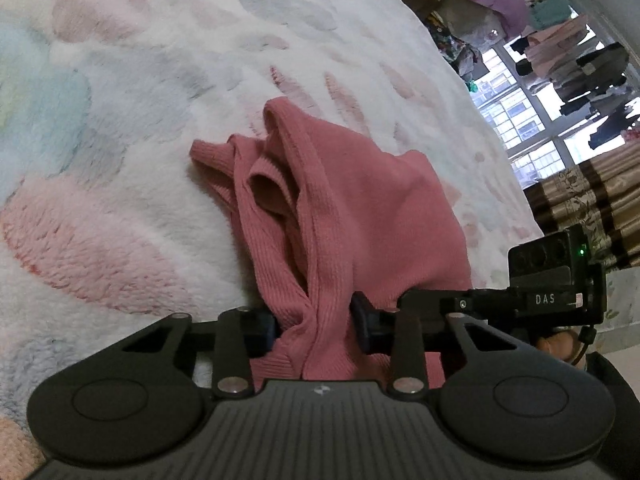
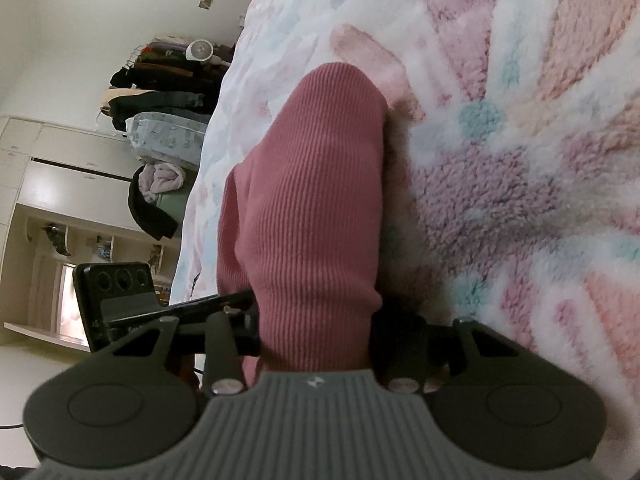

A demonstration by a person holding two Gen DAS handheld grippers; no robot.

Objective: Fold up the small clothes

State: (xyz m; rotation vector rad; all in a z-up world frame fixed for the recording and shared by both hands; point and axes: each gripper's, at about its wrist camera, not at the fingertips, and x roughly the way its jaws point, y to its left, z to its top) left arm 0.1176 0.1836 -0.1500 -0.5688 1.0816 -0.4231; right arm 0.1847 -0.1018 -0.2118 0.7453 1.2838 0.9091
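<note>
The left gripper (image 1: 314, 322) pinches a bunched hem of the pink ribbed garment (image 1: 320, 208), its dark pads pressed into the knit from both sides. The cloth lies rumpled on a fluffy fleece blanket (image 1: 120, 120) — pastel blotches on white pile — with rolled strap loops at its far end. The right gripper (image 2: 316, 336) clamps the same garment (image 2: 316, 200), which rises between its fingers as a smooth, finely ribbed, rounded fold above the blanket (image 2: 520, 160).

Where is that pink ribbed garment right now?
The pink ribbed garment is clamped in both the left gripper and right gripper, draping onto the fluffy pastel blanket.
</note>
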